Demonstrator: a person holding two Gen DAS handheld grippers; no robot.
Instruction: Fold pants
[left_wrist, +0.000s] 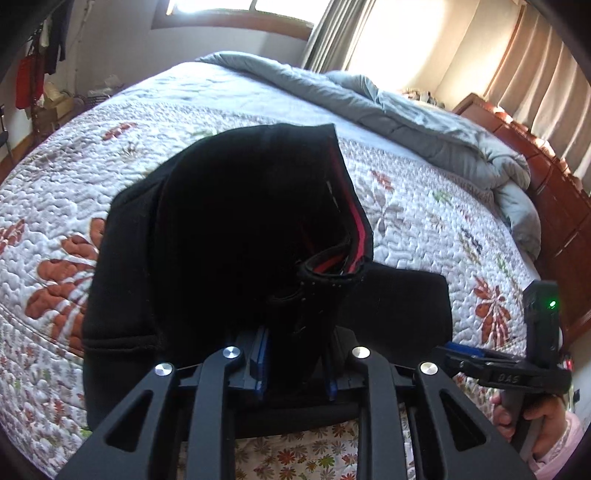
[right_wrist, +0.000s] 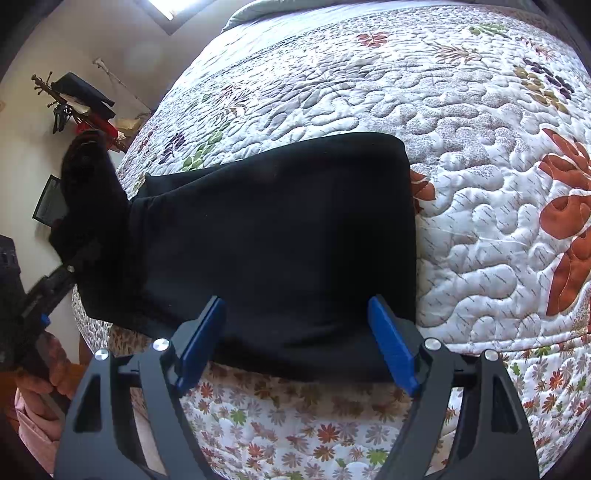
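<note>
Left claw (left_wrist: 295, 373), blue pads nearly together, pinching bunched black fabric pants (left_wrist: 236, 236) with red-striped waistband, lifted above floral quilted bed (left_wrist: 424, 206). Crumpled grey duvet (left_wrist: 424, 122) beyond pants. Right claw (left_wrist: 476, 363) beside pants.

black pants (left_wrist: 236, 229) with a red stripe inside the waistband (left_wrist: 356, 221) at 3 o'clock. white quilted bedspread (right_wrist: 480, 206) printed with rust-red leaves (some green and purple too). grey duvet (left_wrist: 424, 122) at 1 o'clock. blue gripper pads (right_wrist: 393, 343) on black frames.
</note>
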